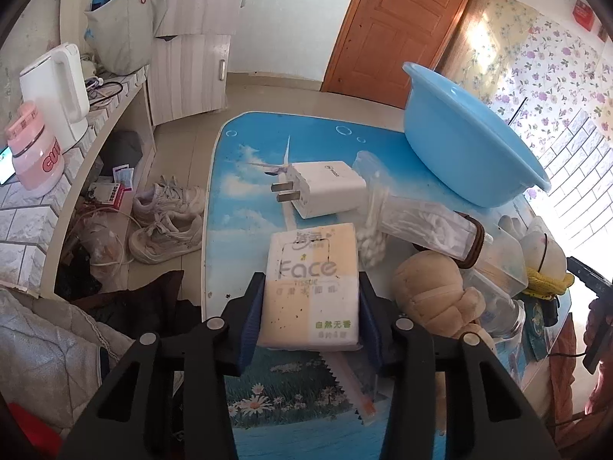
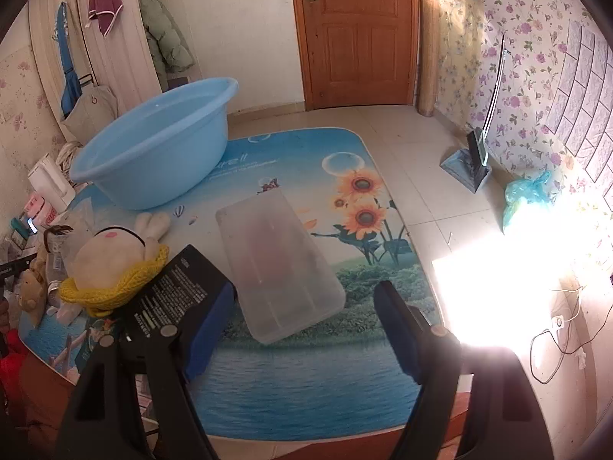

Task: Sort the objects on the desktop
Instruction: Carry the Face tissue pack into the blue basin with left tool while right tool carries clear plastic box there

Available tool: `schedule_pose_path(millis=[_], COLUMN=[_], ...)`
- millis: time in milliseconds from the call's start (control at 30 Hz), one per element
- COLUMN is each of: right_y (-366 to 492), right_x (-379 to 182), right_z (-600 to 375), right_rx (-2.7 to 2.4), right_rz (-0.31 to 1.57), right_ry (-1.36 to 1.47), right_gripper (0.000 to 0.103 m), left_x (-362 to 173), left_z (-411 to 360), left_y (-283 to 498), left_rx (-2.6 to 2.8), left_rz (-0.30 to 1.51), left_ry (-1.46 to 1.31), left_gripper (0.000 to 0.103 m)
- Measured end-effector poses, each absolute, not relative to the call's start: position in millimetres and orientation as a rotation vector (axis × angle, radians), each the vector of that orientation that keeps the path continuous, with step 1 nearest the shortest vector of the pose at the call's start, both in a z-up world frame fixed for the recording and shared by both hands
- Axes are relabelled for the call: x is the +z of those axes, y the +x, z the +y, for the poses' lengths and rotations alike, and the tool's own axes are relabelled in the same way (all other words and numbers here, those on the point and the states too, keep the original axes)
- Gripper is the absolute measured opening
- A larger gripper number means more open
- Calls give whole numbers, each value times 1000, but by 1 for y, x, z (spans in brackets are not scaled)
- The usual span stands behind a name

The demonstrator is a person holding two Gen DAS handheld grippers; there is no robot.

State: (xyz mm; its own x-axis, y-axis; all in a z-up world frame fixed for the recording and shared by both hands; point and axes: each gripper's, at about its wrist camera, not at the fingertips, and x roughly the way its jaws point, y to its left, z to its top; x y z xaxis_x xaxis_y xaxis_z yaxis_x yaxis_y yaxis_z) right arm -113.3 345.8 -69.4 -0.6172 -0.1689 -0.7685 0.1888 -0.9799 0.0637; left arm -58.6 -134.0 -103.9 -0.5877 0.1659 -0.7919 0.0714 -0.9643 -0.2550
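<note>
My left gripper (image 1: 311, 306) is shut on a pack of Face tissues (image 1: 312, 283), its blue pads pressing both long sides just above the printed table (image 1: 245, 176). Beyond it lie a white plug adapter (image 1: 325, 188), a bag of cotton swabs (image 1: 387, 222), a tan plush toy (image 1: 429, 295) and a light blue basin (image 1: 467, 134). My right gripper (image 2: 304, 314) is open and empty, its jaws either side of a frosted plastic box (image 2: 279, 264). A black battery pack (image 2: 180, 291) and a yellow-scarfed plush doll (image 2: 115, 264) lie to its left. The basin (image 2: 153, 145) stands behind.
A white kettle (image 1: 57, 92) and pink cup (image 1: 32, 149) stand on a tiled counter at left. Shoes (image 1: 168, 222) and clutter cover the floor left of the table. A wooden door (image 2: 356, 34) is behind. A dustpan (image 2: 467, 165) and bag (image 2: 528, 195) sit on the floor at right.
</note>
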Motion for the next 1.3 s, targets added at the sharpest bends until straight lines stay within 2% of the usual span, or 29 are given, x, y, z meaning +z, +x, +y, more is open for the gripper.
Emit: schedule_pose_path(millis=[200,267,333,600,667,733,933,1000,1300], right_y=[-123,-126,-126,-117,-114,-113,-112,-116,-107], right_x=[-79,-83,-82,-77,-78,-79,-86,-88,-49], right_z=[337,335,334,353,354,351,330,331,345], right_rx=[-2611,-2598,-2614,-2704,-2681,-2648,-2627,-2627,-2731], right_rz=[72,84,78,48,28,34,188,165,20], right_ry=[1270,1272,1267,1282,1302,1305,1295,1306,1134], right_gripper=[76,70,68,67,67,67,66,60,60], left_x=[-101,-101,-102,-107,-107,-106,-95,-87,-39], left_z=[-132,-131,-131,-131,-129,-129,-129,-130,-106], left_y=[-53,-51,-52,-54,-55,-54,-51,-51,-59], left_rx=[2757,2774,2788,2811,2817,2822,2841,2852,2882], left_rz=[-347,-321,-299,-293,-275,-271,-257,-259,-218], left_ry=[-1426,-1439,-1454,-1475,-1476,-1465,-1412,-1392,-1237], left_gripper=[43,44,45,53,53,49,47,47,47])
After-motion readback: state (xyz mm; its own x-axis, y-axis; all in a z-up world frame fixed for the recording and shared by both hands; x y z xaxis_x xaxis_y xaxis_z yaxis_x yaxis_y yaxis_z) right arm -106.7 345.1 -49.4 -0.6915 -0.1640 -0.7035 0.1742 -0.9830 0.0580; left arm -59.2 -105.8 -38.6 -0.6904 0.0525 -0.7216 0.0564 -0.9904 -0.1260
